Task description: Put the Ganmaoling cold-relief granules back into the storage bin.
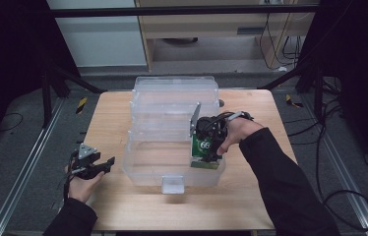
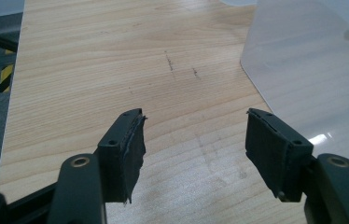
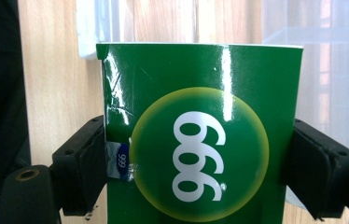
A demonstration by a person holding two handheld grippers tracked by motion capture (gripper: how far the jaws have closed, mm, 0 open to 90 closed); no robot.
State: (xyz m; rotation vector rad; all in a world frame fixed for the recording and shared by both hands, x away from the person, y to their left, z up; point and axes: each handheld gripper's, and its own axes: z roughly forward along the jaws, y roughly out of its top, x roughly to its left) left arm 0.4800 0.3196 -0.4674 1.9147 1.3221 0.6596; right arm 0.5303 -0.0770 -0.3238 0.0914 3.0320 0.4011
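Observation:
A green box (image 1: 205,153) with a white "999" on a yellow-green disc (image 3: 199,154) hangs over the front right corner of a clear plastic bin (image 1: 172,132). My right gripper (image 1: 208,147) is shut on the box, its two black jaws pressed against the box's sides. In the right gripper view the box (image 3: 200,135) hides most of what lies behind it. My left gripper (image 1: 104,164) stands open above the table (image 1: 108,118), left of the bin, with nothing between its jaws. The left gripper view has the bin's clear wall (image 2: 312,70) at the right, beyond the left gripper (image 2: 193,144).
The bin's open lid (image 1: 174,91) lies back toward the far edge of the wooden table. A white latch (image 1: 172,184) sticks out at the bin's front. Bare wood (image 2: 116,70) stretches left of the bin. Metal rails and cables run along the floor on both sides.

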